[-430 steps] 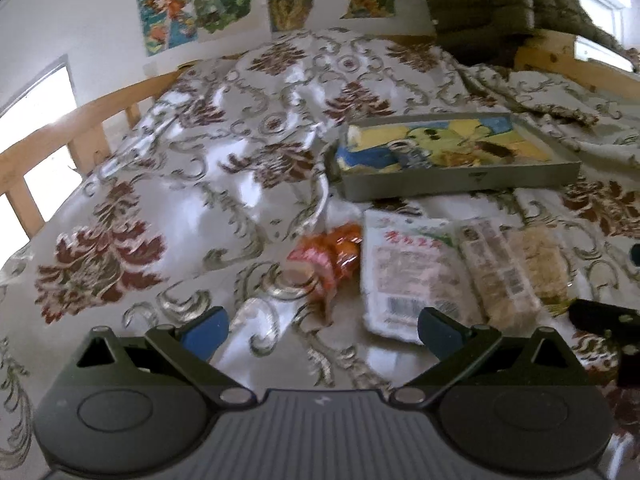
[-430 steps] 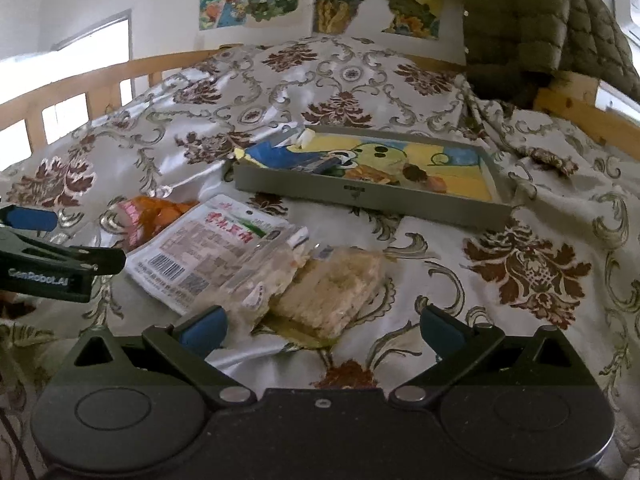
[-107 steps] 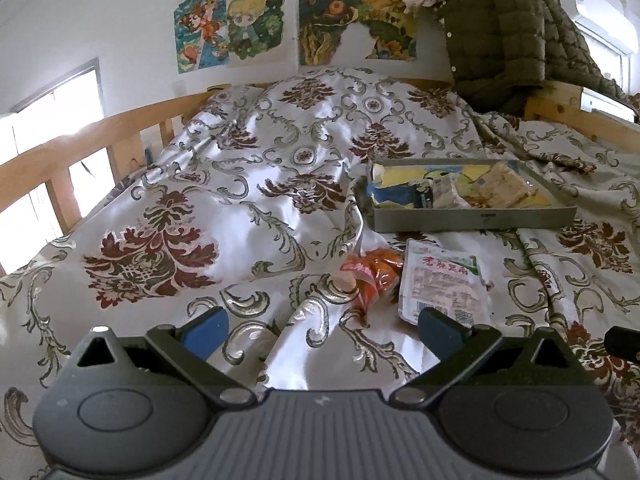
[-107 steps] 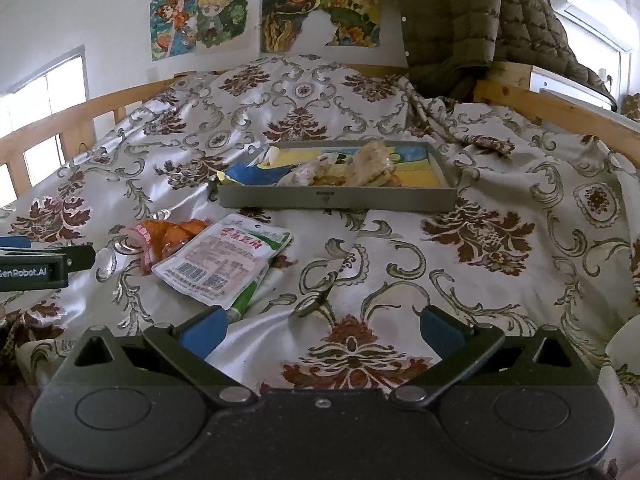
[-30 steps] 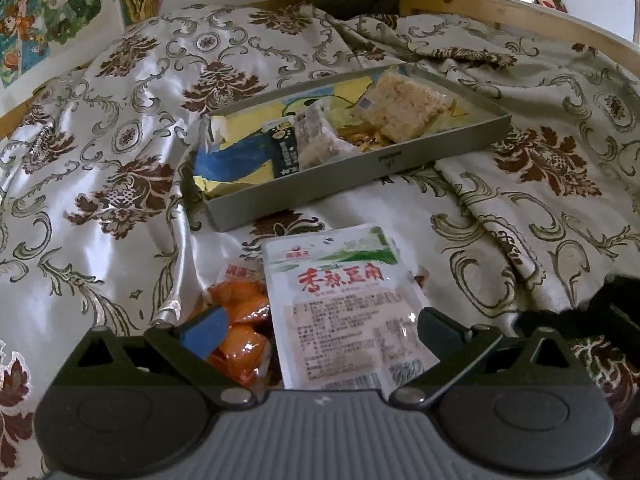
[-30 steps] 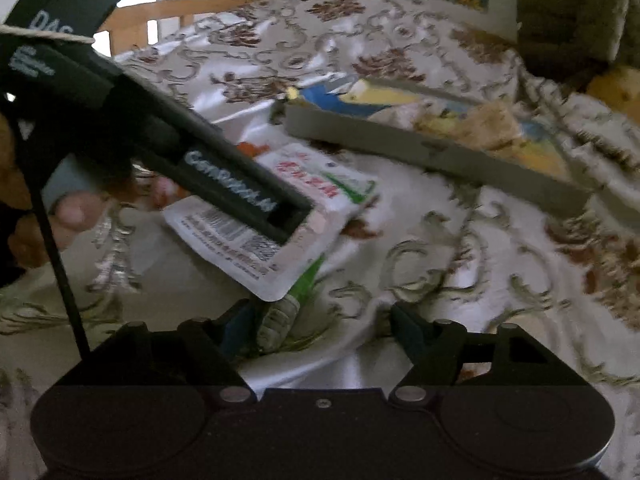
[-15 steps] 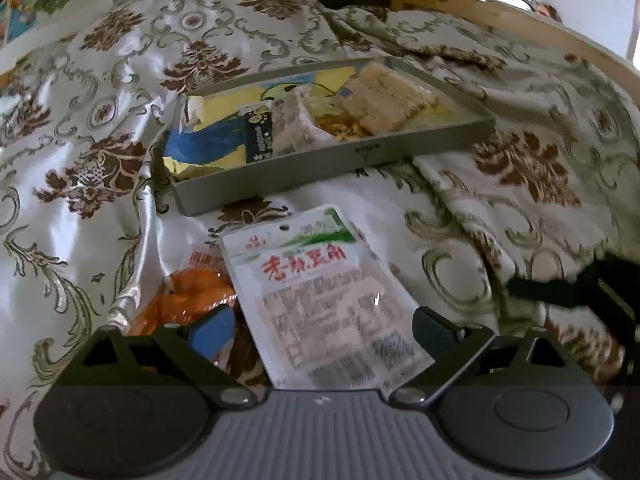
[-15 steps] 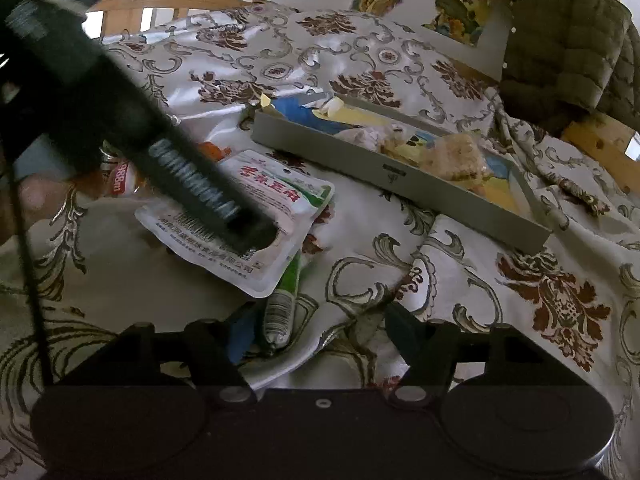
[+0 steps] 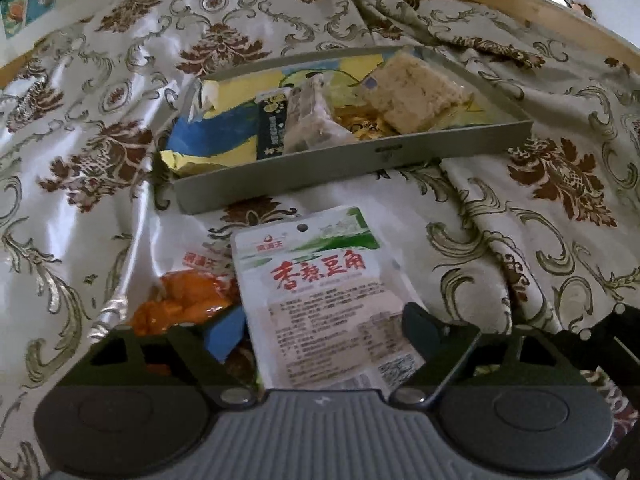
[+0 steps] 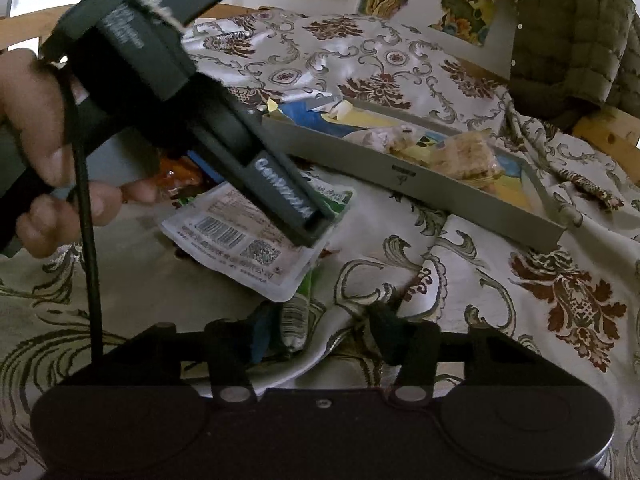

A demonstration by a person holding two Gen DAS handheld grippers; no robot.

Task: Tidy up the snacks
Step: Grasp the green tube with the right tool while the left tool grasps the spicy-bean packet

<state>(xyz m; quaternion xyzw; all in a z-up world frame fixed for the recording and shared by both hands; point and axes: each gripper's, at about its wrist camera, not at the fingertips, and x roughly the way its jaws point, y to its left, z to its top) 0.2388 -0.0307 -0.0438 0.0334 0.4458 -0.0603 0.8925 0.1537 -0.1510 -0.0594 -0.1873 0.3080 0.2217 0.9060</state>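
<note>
Jaws of both grippers are closing: left gripper (image 9: 324, 330) straddles the white snack packet (image 9: 328, 300), not yet pinched.

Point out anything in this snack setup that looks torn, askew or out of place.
The tray has a picture liner whose left end is crumpled and curls up over the rim. On the bedspread, a green-and-white stick pack lies half hidden under the white bean pouch, beside an orange snack bag.
</note>
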